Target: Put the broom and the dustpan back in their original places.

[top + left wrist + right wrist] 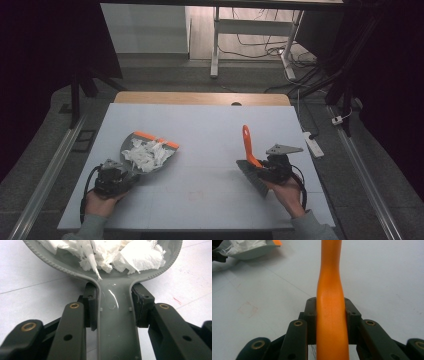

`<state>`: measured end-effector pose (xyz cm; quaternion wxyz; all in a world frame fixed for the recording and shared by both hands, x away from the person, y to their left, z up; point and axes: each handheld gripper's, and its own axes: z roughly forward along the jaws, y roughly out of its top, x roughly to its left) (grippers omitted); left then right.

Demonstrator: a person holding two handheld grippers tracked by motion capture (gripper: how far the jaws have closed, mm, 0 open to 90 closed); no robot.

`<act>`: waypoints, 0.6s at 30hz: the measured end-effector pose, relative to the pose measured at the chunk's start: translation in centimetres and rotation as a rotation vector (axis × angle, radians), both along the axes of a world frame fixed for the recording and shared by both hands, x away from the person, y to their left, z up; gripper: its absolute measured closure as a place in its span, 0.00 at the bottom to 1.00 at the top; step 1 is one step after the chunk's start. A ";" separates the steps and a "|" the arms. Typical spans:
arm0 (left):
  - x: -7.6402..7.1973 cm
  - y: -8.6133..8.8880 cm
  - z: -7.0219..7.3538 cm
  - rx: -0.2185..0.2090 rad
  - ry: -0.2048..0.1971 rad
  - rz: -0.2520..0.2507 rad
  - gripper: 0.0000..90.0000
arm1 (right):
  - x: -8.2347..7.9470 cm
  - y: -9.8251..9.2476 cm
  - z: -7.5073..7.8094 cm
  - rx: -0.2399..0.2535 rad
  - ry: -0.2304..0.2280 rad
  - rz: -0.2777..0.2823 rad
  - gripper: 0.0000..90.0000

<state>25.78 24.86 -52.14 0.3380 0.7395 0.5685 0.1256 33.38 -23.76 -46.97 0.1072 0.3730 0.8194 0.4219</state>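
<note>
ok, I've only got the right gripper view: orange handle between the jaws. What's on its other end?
Observer: A grey brush head; the right gripper holds the brush by its orange handle, which points away from the person.
Operator: And the grey thing top left in my view?
Observer: A dustpan with an orange front edge, full of white paper scraps.
Operator: Is it held?
Observer: Yes. In the left gripper view the left gripper is clamped on the dustpan's handle, pads pressed on both sides.
Operator: Any scraps left on the table?
Observer: None that I can see on the table; the scraps all sit inside the pan.
</note>
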 end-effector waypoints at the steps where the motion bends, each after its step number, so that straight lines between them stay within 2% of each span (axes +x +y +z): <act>1: 0.0 0.0 -0.1 -0.001 0.005 0.007 0.68 | 0.0 0.1 0.0 -0.001 0.002 0.003 0.78; 10: 0.2 -0.3 -0.4 0.014 0.022 0.068 0.68 | -0.3 0.3 0.0 0.015 0.023 0.011 0.78; 18: 0.7 -1.1 -0.8 0.019 0.046 0.104 0.68 | -0.3 0.6 0.1 0.014 0.011 0.026 0.78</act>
